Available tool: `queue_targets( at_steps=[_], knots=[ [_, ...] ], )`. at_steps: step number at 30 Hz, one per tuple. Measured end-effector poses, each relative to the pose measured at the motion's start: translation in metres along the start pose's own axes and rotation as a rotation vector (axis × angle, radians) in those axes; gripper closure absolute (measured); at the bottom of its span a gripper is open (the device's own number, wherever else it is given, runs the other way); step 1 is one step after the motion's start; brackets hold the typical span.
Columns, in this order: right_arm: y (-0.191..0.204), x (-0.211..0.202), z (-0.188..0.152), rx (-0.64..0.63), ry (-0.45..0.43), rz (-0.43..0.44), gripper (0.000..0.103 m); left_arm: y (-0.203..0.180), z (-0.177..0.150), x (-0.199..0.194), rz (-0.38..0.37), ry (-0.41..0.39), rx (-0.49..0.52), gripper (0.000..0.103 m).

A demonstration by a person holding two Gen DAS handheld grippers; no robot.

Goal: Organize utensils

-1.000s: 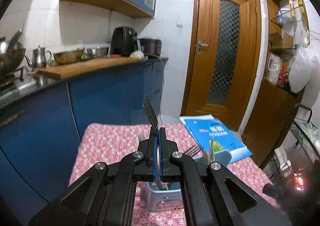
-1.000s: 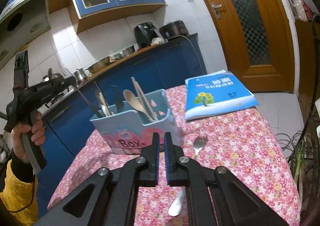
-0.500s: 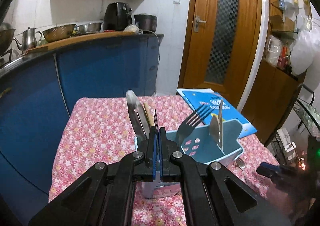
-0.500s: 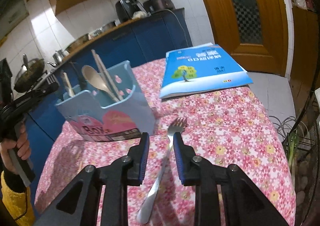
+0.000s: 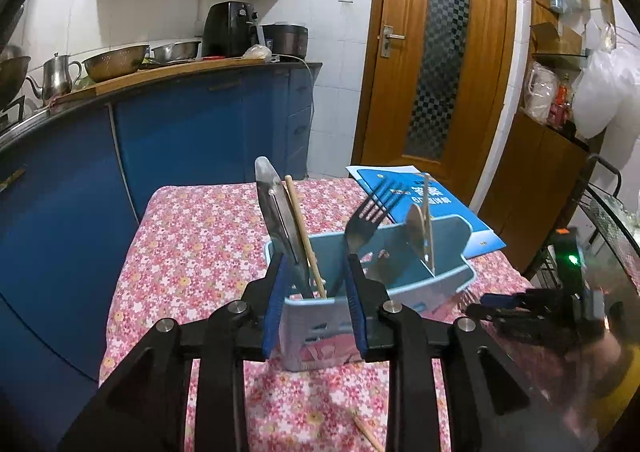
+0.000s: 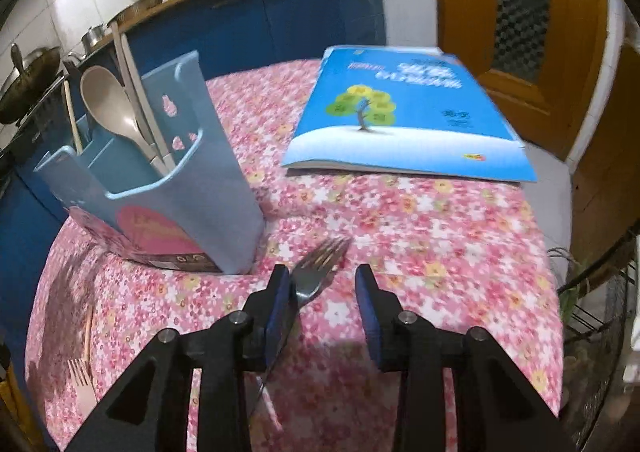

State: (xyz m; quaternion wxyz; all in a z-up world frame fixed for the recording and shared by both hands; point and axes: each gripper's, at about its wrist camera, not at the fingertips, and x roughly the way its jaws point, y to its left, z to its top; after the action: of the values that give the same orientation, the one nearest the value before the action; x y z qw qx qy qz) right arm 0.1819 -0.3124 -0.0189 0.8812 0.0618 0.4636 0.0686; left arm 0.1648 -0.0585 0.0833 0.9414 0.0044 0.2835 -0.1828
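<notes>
Floral table (image 6: 440, 252): right gripper (image 6: 322, 284) over fork (image 6: 316, 272), opening.

Left gripper (image 5: 316, 284) jaws opening around blue utensil holder (image 5: 440, 284); fork (image 5: 362, 226) seemingly released inside

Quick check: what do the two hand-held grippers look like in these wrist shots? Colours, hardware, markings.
Both match: the left hand-held gripper and right hand-held gripper have matte black angular linkage arms with silver round pivot bolts and flat blue finger pads. No markings readable. In the left wrist view, the right unit's body shows a small green light. No cables or sleeves visible.
</notes>
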Motion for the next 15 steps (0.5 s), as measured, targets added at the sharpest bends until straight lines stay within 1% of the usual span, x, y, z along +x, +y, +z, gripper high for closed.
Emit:
queue_targets(
  at_steps=[2, 4, 5, 7, 9, 15],
  knots=[
    [0.001, 0.007, 0.004, -0.016, 0.026, 0.005, 0.066, -0.001, -0.004, -0.005, -0.007, 0.0, -0.001, 0.074],
    [0.0, 0.012, 0.006, -0.006, 0.039, 0.018, 0.066, -0.001, -0.006, -0.008, -0.013, 0.005, -0.006, 0.074],
    [-0.001, 0.014, 0.007, 0.003, 0.043, 0.029, 0.07, 0.0, -0.008, -0.009, -0.017, 0.009, -0.012, 0.074],
    [-0.004, 0.016, 0.008, 0.032, 0.04, 0.054, 0.072, 0.002, -0.011, -0.011, -0.024, 0.015, -0.028, 0.074],
    [-0.008, 0.015, 0.007, 0.063, 0.027, 0.084, 0.075, 0.005, -0.015, -0.013, -0.023, 0.02, -0.045, 0.074],
    [-0.017, 0.0, -0.004, 0.175, -0.045, 0.178, 0.077, 0.012, -0.025, -0.014, -0.011, 0.038, -0.082, 0.074]
  ],
)
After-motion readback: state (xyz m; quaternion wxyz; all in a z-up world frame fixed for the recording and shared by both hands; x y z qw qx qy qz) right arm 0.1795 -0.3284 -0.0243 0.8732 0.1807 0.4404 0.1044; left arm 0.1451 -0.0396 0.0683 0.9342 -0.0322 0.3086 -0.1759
